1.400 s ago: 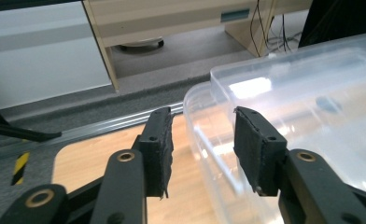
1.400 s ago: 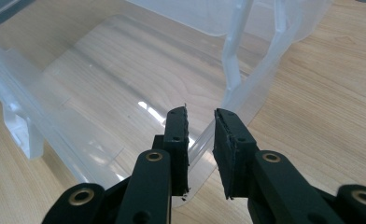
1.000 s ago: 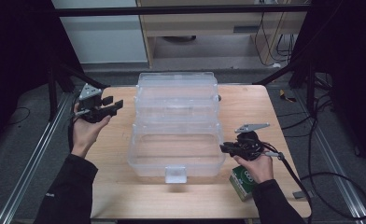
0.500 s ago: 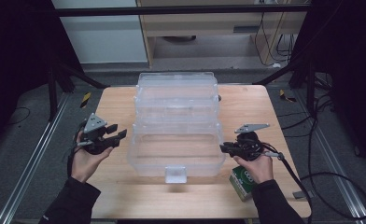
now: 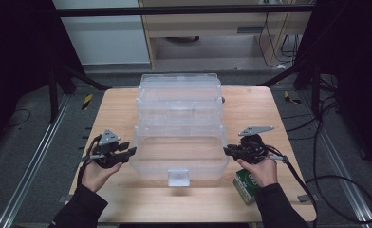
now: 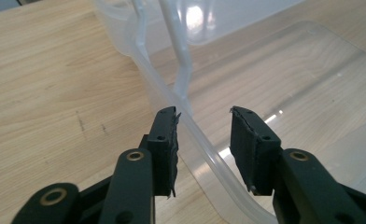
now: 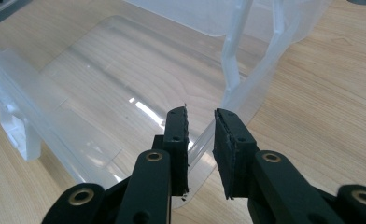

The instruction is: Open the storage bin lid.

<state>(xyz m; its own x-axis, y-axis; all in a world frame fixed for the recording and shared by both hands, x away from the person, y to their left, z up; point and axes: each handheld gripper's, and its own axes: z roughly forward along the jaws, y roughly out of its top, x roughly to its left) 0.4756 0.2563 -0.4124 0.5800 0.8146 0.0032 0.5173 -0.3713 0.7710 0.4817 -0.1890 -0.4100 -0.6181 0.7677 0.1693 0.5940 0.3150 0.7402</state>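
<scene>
A clear plastic box (image 5: pixel 179 95) stands mid-table with its clear lid (image 5: pixel 174 147) folded open toward me, latch tab (image 5: pixel 178 176) at the near edge. My left gripper (image 5: pixel 129 152) is at the lid's left edge. It is open, and the lid's rim (image 6: pixel 197 135) runs between the jaws (image 6: pixel 203 116) without being pinched. My right gripper (image 5: pixel 227 150) is at the lid's right edge. Its jaws (image 7: pixel 200 116) are drawn close together on the rim (image 7: pixel 204 135).
A small green carton (image 5: pixel 245 184) lies on the wooden table (image 5: pixel 113 109) under my right hand, near the front right corner. Cables trail off the table's right side. Dark floor and metal rails surround the table.
My left hand has swung from the table's far left down and inward to the lid's left edge, bringing the open jaws over the rim. The right gripper has stayed in place.
</scene>
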